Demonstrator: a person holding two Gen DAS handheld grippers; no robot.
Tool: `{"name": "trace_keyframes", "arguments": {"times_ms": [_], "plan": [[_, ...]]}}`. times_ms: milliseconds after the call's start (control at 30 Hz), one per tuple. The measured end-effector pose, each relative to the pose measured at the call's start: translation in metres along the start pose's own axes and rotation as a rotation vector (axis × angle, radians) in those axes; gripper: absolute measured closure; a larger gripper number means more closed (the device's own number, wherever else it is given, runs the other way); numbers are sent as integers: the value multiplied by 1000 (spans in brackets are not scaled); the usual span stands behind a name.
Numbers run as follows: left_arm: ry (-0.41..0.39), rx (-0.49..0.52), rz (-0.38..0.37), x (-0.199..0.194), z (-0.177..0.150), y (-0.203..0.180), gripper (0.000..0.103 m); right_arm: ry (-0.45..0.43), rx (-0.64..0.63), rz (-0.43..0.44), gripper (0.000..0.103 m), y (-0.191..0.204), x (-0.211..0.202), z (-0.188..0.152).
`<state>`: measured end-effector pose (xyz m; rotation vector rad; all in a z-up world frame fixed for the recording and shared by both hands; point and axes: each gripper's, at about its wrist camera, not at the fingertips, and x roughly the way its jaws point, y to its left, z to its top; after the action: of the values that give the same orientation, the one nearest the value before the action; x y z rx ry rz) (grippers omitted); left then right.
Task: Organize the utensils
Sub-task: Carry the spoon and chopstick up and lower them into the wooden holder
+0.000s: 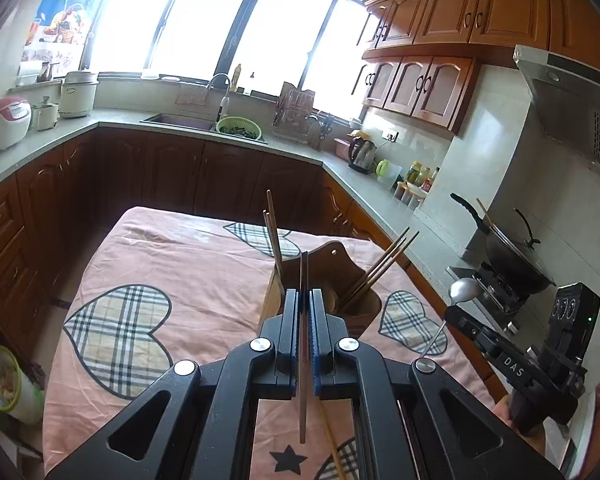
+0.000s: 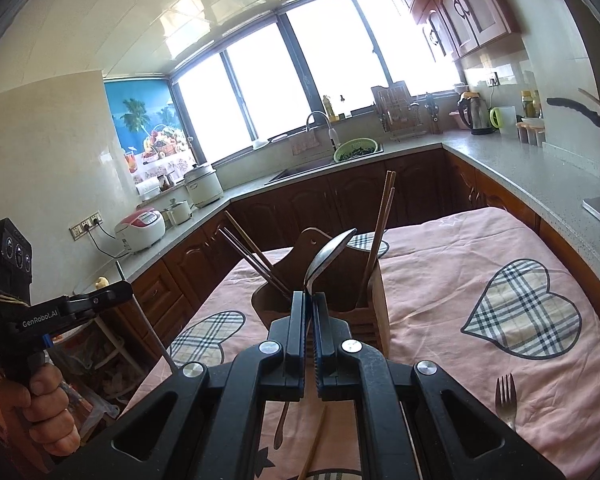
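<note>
A wooden utensil holder (image 1: 320, 280) stands on the pink cloth, with chopsticks leaning in its left (image 1: 273, 232) and right (image 1: 384, 268) compartments. My left gripper (image 1: 305, 300) is shut on a brown chopstick (image 1: 304, 360), held upright just in front of the holder. My right gripper (image 2: 310, 304) is shut on a metal spoon (image 2: 327, 258), bowl up, close above the holder (image 2: 332, 300). The right gripper with its spoon also shows in the left wrist view (image 1: 464, 290), and the left gripper shows at the left of the right wrist view (image 2: 112, 290).
A metal fork (image 2: 506, 398) and a loose chopstick (image 2: 314, 444) lie on the pink heart-patterned tablecloth (image 2: 480, 248). Kitchen counters (image 1: 112, 120) surround the table, with a wok on the stove (image 1: 508, 256) at the right.
</note>
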<state>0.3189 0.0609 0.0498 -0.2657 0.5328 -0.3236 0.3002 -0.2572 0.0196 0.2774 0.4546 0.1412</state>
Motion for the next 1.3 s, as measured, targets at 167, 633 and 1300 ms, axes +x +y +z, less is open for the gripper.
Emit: {"name": "trace_keyframes", "arguments": {"times_ms": [167, 633, 1300], "plan": [[-40, 1, -7, 2, 12, -1, 100, -29, -8, -7, 100, -2, 7, 11], [-157, 3, -18, 42, 58, 1, 100, -139, -67, -38, 100, -4, 37, 55], [-151, -4, 53, 154, 36, 2, 100, -144, -195, -101, 100, 0, 104, 27]]}}
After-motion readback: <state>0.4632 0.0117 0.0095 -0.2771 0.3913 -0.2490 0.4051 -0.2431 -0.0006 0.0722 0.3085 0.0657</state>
